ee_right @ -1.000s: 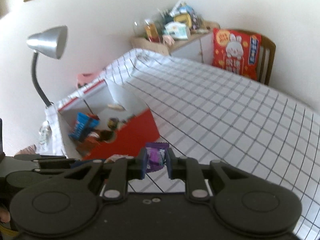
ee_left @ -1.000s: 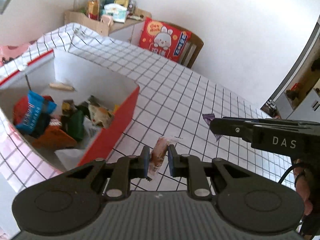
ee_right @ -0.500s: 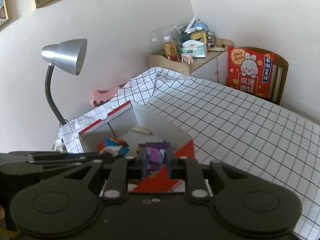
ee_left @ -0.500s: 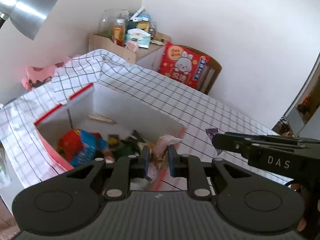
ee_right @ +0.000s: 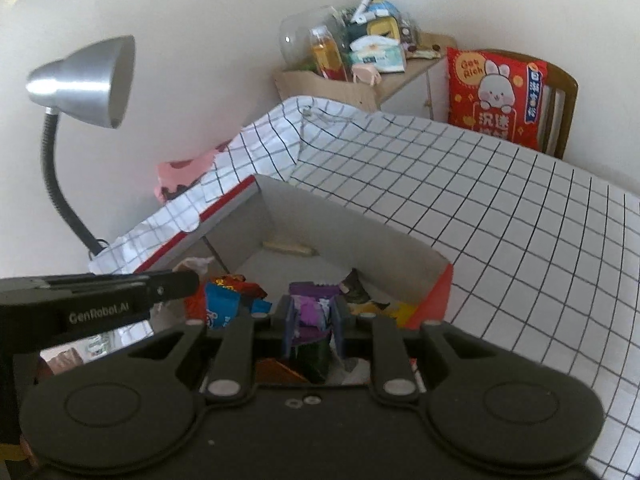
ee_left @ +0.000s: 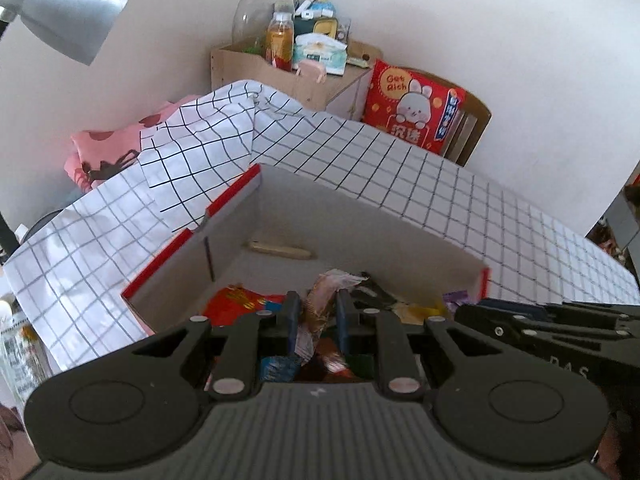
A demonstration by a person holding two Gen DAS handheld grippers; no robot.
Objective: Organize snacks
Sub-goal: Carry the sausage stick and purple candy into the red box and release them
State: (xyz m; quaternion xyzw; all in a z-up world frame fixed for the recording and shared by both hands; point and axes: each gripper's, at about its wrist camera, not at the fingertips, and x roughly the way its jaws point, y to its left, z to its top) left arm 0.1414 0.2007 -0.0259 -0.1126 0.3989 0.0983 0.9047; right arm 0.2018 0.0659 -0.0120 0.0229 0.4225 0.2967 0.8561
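A red box with a white inside [ee_left: 360, 216] [ee_right: 360, 228] sits on the checked tablecloth and holds several snack packets. My left gripper [ee_left: 314, 308] is shut on a pink-brown snack wrapper [ee_left: 324, 292] and hangs over the box. My right gripper [ee_right: 311, 312] is shut on a purple snack packet [ee_right: 312, 306], also over the box. The right gripper's side shows at the right edge of the left wrist view [ee_left: 540, 320]. The left gripper's side shows at the left edge of the right wrist view [ee_right: 100, 292].
A silver desk lamp [ee_right: 80, 80] stands left of the box. A wooden shelf with bottles and tissues [ee_right: 352, 60] and a chair with a red rabbit cushion [ee_right: 496, 96] stand beyond the table. A pink cloth [ee_left: 108, 152] lies at the far left.
Both grippers have moved left from the open tablecloth to above the box, each still holding its packet.
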